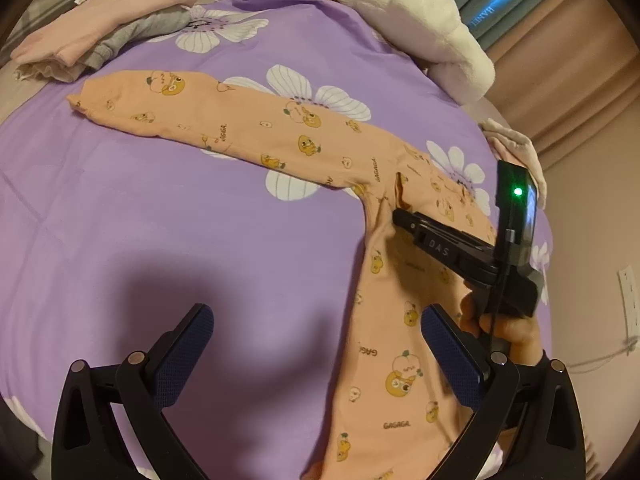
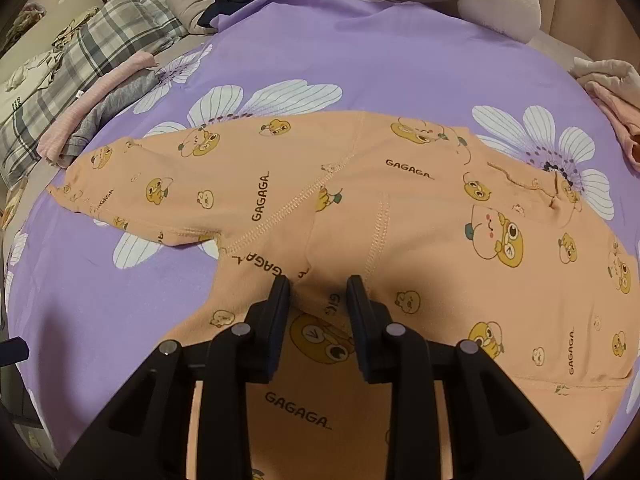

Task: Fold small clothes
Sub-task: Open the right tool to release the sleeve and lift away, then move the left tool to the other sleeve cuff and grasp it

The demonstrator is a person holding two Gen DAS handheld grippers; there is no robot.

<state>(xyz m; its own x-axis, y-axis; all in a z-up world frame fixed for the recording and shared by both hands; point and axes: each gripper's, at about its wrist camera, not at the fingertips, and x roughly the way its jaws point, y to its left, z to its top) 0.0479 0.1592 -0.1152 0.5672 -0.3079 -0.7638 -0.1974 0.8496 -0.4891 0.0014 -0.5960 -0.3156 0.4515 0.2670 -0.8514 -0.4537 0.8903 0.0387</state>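
The right gripper (image 2: pixel 318 286) stands at the crotch of the orange pants (image 2: pixel 420 208), jaws drawn in narrow with a small ridge of cloth bunched between the fingertips; whether the pads truly pinch it or only bracket it I cannot tell. From those tips one leg runs away to the upper left, long axis slanting across the purple sheet (image 2: pixel 120 304), and the other leg runs back under the gripper toward the camera, so the two legs splay in a wide V with the crotch as the hinge. The next fold, I judge, turns on that hinge: the far leg must swing over onto the near one. The left gripper (image 1: pixel 316 356) hangs wide open over bare sheet, holding nothing, just left of the near leg and well apart from the far cuff; the right is the nearer to the crotch. Count: one pair of pants spread out, two grippers, one pile of folded clothes (image 1: pixel 100 32) beyond the far cuff, and one white plush (image 1: pixel 420 20) at the sheet's edge.
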